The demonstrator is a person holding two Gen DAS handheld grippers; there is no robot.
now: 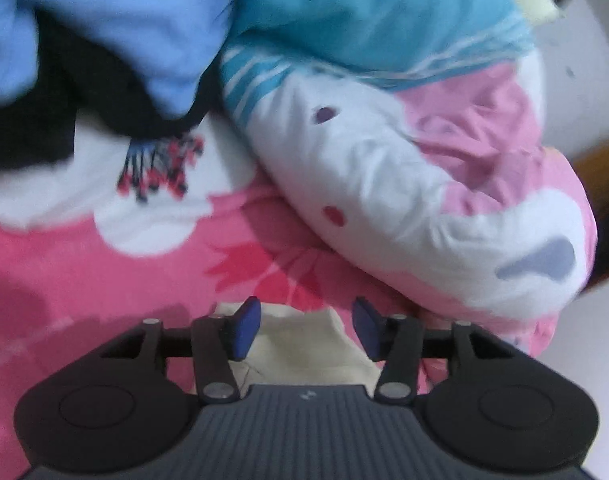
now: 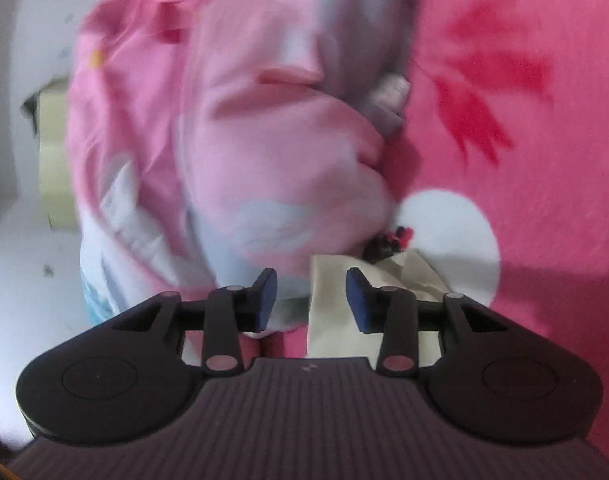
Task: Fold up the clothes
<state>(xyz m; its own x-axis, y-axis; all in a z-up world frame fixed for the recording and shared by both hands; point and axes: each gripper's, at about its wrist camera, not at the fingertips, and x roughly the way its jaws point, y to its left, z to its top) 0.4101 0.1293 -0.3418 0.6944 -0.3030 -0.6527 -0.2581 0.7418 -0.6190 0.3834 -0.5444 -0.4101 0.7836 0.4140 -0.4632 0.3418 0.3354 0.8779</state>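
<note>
My left gripper [image 1: 306, 330] fingers are spread wide, holding nothing, and so are my right gripper [image 2: 311, 300] fingers. A cream cloth [image 1: 304, 354] lies just under both, on the pink bedsheet [image 1: 84, 276]. A rolled blanket [image 1: 404, 184] sits past them.

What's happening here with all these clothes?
Someone is working with two hand-held grippers over a bed with a pink flowery sheet. Both the left gripper and the right gripper have their jaws open, and neither has grabbed anything. A small cream cloth lies right beneath them. A rumpled pink and white quilt and a pile of blue clothes wait nearby.
</note>
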